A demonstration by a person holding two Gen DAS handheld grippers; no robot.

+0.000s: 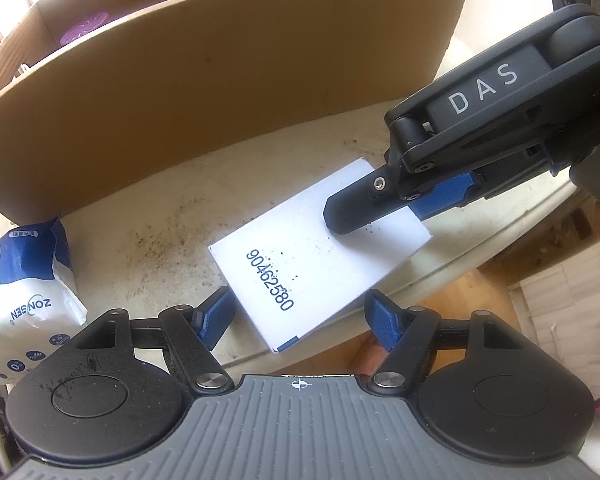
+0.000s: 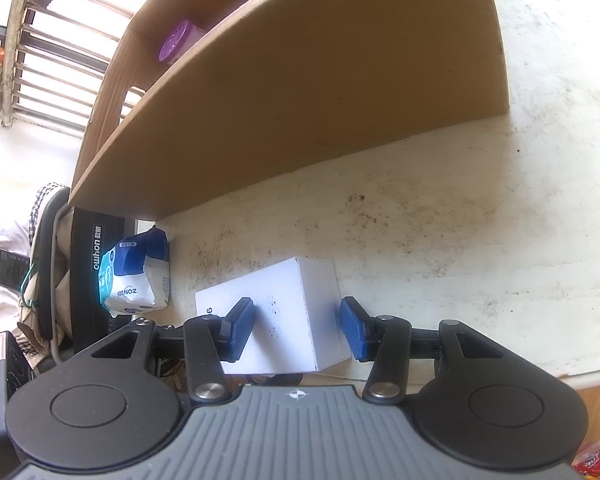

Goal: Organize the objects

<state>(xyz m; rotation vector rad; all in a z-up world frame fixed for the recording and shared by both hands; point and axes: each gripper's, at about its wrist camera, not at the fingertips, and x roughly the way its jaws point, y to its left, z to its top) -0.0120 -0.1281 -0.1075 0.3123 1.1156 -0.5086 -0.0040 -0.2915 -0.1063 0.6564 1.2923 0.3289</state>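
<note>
A white box [image 1: 320,256] printed with the number 90462580 is seen lying flat on a stained pale counter [image 1: 148,236], near its front edge, just in front of a large open cardboard box [image 1: 220,80]. The right gripper [image 2: 298,330] is held with its blue-padded jaws spread wide on either side of the white box, nothing clamped. The left gripper [image 1: 300,320] is likewise spread wide at the box's near end, holding nothing. A blue-and-white tissue pack [image 1: 24,292] is seen at the left. A purple round object [image 2: 176,42] is visible inside the cardboard box.
</note>
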